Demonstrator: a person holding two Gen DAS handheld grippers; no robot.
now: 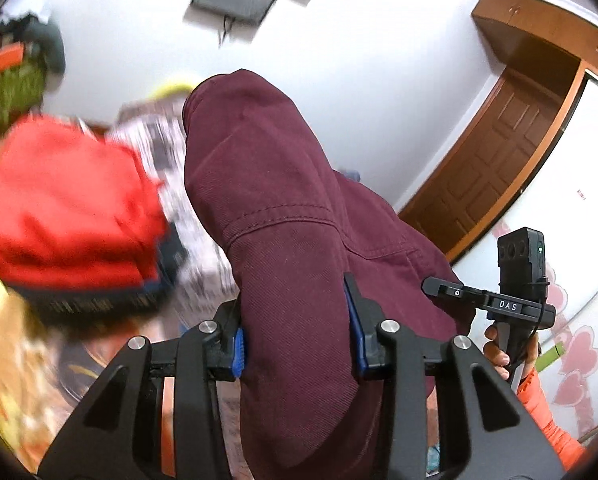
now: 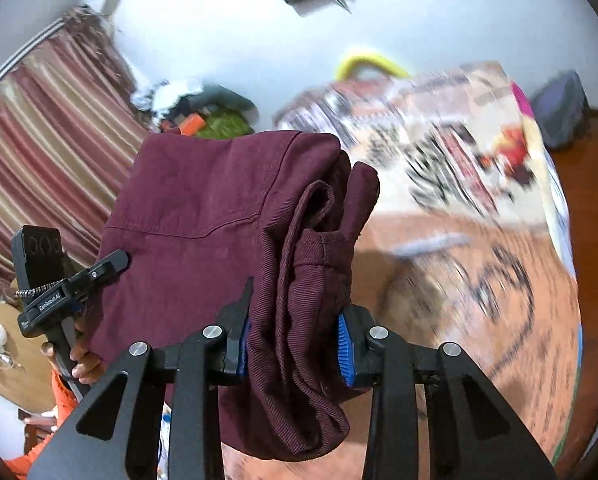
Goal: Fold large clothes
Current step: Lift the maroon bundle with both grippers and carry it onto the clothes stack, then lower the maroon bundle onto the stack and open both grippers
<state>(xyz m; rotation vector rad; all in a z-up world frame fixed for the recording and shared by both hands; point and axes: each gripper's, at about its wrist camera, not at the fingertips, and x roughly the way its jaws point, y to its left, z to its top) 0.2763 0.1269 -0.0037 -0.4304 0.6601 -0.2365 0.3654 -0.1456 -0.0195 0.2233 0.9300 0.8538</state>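
Up off the bed, maroon trousers (image 2: 203, 216) hang between both tools: left gripper (image 1: 299, 336) clamps one bunched edge, right gripper (image 2: 295, 340) pinches several stacked layers. Risk: inner layer slips from thick right-side bundle, or hanging cloth drags the red garment (image 1: 67, 208) beside it.
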